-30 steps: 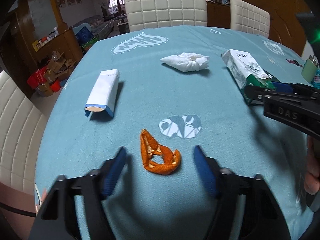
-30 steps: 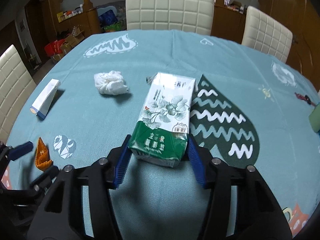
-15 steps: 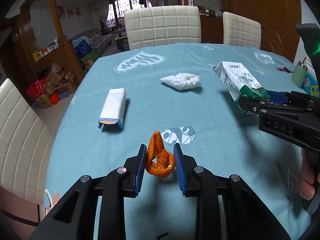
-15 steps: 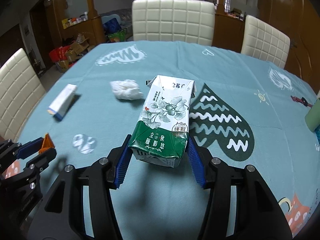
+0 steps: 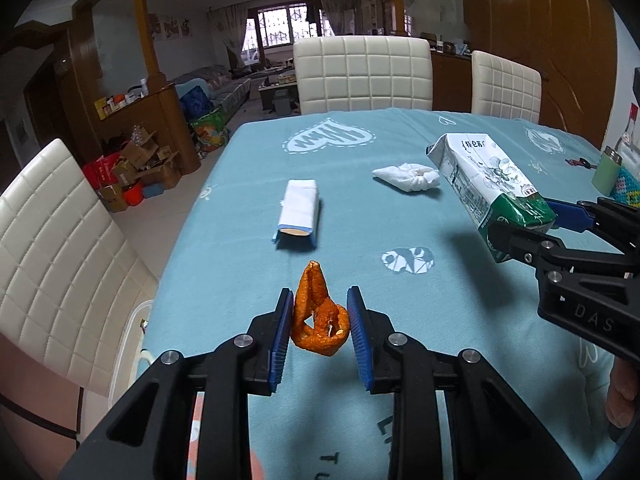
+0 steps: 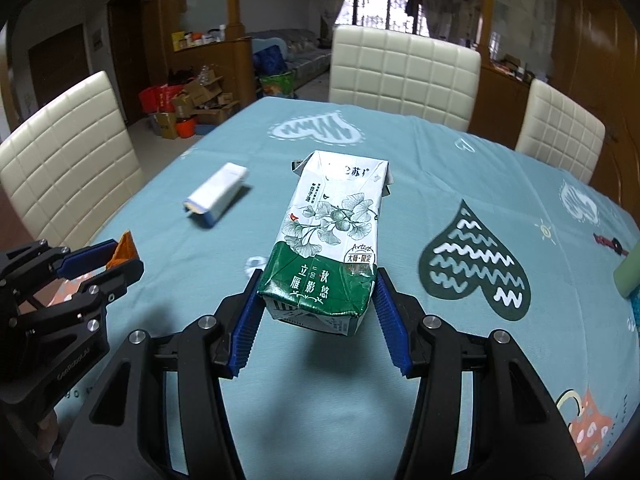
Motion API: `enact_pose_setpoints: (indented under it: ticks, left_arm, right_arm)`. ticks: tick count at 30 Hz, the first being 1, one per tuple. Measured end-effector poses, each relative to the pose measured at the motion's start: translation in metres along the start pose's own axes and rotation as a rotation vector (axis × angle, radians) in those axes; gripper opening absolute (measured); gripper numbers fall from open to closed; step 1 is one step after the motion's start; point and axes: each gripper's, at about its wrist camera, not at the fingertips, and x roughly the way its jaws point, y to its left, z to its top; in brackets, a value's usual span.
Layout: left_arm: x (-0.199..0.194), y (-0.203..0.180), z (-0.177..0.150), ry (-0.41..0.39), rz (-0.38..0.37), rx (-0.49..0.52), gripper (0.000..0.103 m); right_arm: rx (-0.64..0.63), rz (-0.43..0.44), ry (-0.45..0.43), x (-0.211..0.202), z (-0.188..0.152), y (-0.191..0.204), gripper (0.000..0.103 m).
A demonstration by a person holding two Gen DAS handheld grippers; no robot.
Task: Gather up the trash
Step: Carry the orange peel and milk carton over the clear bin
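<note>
My left gripper (image 5: 319,322) is shut on a curled piece of orange peel (image 5: 318,318), held clear above the blue tablecloth. In the right wrist view that same peel (image 6: 124,248) sticks out of the left gripper (image 6: 116,260) at the left edge. My right gripper (image 6: 318,312) is shut on the green end of a white and green carton (image 6: 332,236), lifted off the table and casting a shadow below. The carton (image 5: 486,176) also shows at the right of the left wrist view. A crumpled white tissue (image 5: 408,176) and a small white and blue box (image 5: 298,210) lie on the cloth.
White padded chairs (image 5: 362,74) stand around the table (image 5: 240,240). A green cup (image 5: 608,170) sits at the right edge. Cardboard boxes and bags (image 5: 136,172) clutter the floor beyond the left side. A hand (image 5: 622,392) holds the right gripper's handle.
The left gripper closed on the orange peel and raised it off the cloth. The right gripper lifted the carton higher; both views now show more of the room.
</note>
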Motion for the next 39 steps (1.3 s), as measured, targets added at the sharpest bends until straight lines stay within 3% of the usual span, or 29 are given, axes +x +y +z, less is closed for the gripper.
enact_pose_setpoints:
  ticks: [19, 22, 26, 32, 39]
  left_arm:
    - [-0.02, 0.045, -0.014, -0.032, 0.088, -0.073, 0.028]
    - [-0.022, 0.055, -0.018, -0.03, 0.105, -0.088, 0.028]
    - [-0.022, 0.071, -0.024, -0.023, 0.122, -0.115, 0.028]
    - [-0.019, 0.091, -0.033, -0.01, 0.141, -0.151, 0.028]
    - [-0.021, 0.109, -0.039, -0.012, 0.179, -0.167, 0.028]
  right_arm:
    - [-0.127, 0.031, -0.039, -0.015, 0.009, 0.061, 0.055]
    - [-0.158, 0.038, -0.055, -0.015, 0.009, 0.075, 0.049]
    - [-0.187, 0.03, -0.08, -0.014, 0.009, 0.089, 0.048]
    - [-0.142, 0.047, -0.102, -0.013, 0.018, 0.09, 0.048]
    - [-0.149, 0.124, -0.136, -0.013, 0.035, 0.108, 0.048]
